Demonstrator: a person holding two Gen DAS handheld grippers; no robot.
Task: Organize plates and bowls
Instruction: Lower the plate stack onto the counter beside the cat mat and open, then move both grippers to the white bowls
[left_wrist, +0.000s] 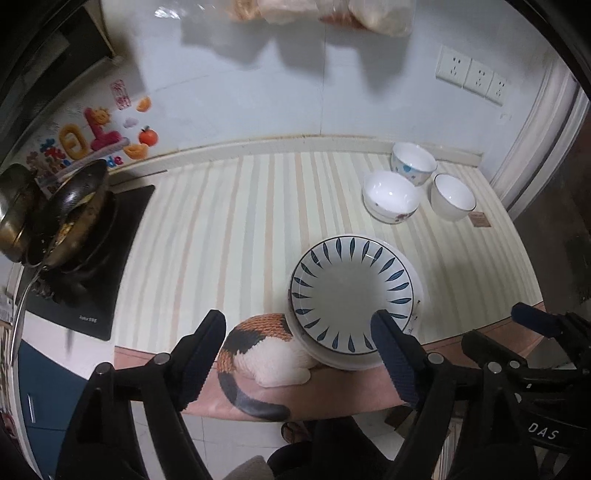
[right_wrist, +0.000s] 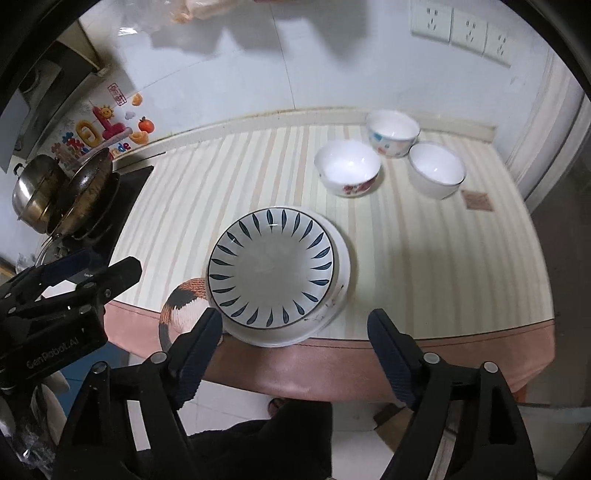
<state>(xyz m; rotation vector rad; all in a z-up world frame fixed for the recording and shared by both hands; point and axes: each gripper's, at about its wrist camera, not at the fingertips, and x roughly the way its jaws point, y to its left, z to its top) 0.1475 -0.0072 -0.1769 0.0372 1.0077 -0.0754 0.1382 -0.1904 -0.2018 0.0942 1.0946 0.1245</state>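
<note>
A blue-leaf patterned plate (left_wrist: 351, 291) (right_wrist: 273, 266) lies stacked on a white plate (left_wrist: 419, 295) (right_wrist: 341, 266) at the table's near edge. Three white bowls stand apart at the back right: a red-flowered bowl (left_wrist: 390, 197) (right_wrist: 349, 168), a blue-patterned bowl (left_wrist: 413, 162) (right_wrist: 393, 133), and a dark-rimmed bowl (left_wrist: 452, 195) (right_wrist: 436, 170). My left gripper (left_wrist: 299, 328) is open and empty, above the table's near edge, its right finger over the plate's rim. My right gripper (right_wrist: 295, 325) is open and empty, just in front of the plates.
A striped tablecloth (left_wrist: 221, 240) (right_wrist: 424, 258) with a cat picture (left_wrist: 266, 343) (right_wrist: 184, 299) covers the table. A dirty wok (left_wrist: 74, 218) (right_wrist: 86, 192) and a steel pot (right_wrist: 35, 195) sit on a black cooktop (left_wrist: 107, 280) at the left. Wall sockets (left_wrist: 471, 75) (right_wrist: 465, 31) are behind.
</note>
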